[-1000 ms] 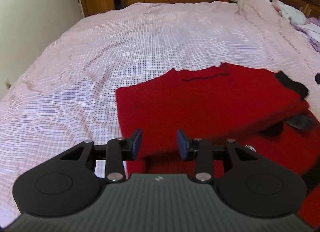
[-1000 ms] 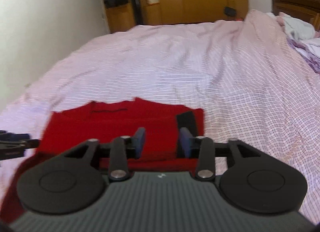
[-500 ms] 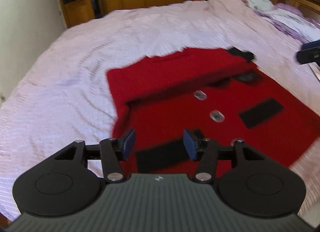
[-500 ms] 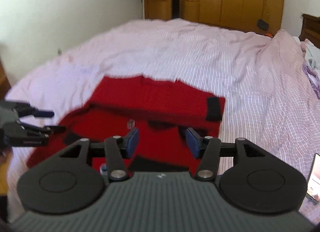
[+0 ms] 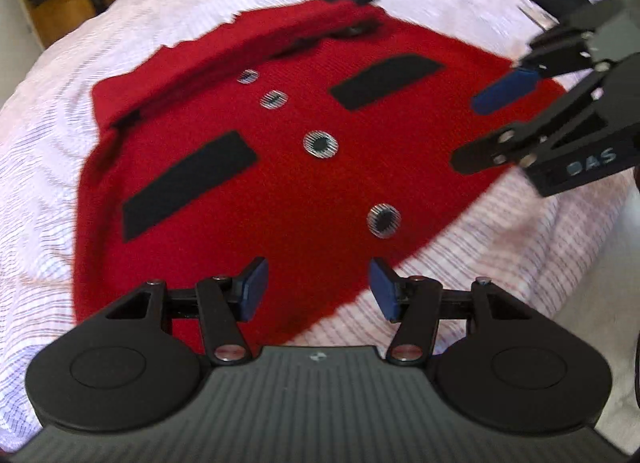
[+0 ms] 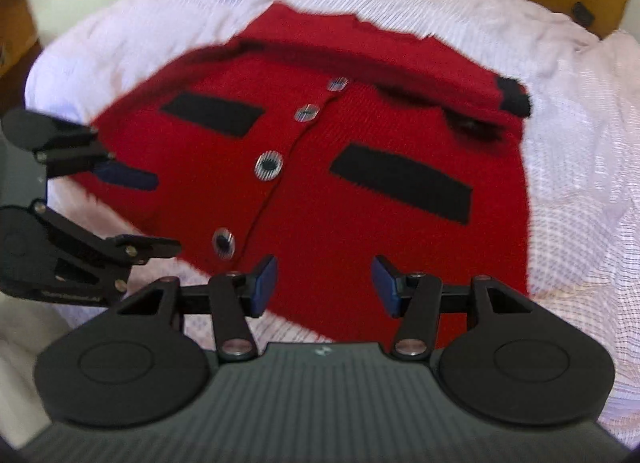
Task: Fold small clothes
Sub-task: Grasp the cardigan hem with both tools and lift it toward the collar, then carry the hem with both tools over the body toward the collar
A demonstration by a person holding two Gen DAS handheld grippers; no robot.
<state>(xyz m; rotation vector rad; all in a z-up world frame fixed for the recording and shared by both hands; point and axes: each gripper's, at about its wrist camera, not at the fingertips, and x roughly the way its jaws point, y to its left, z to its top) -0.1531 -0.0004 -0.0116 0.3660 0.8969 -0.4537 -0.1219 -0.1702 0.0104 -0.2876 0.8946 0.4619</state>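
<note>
Garment: a small red cardigan (image 5: 288, 167) lies front-up on the pink checked bedsheet (image 5: 120, 23), near the bed's near edge, buttoned down the middle.
Details on it: four round striped buttons (image 6: 268, 165) run along the placket; a black pocket patch (image 6: 402, 183) sits on each side of them.
Done so far: the far part looks folded already; a red band (image 5: 280, 35), likely the sleeves, lies across the far end with a black cuff (image 6: 514, 97) at its right end.
Left to do: by my reading the body is not yet folded; the hem (image 5: 320, 303) lies flat and spread on the sheet, so at least one fold of the near end toward the far end remains.
Left gripper (image 5: 318, 287): jaws part open and have just been opening; nothing lies between the blue pads, which hang over the near left part of the hem without pressing it.
Right gripper (image 6: 324, 283): jaws part open, empty, poised over the near right part of the hem; the pads are clear of the cloth.
Step in hand: probably both grippers are coming to the hem corners for a two-handed grasp.
Watch for: the pictures are blurred, so whether any fingertip touches the knit cannot be told for certain.
</note>
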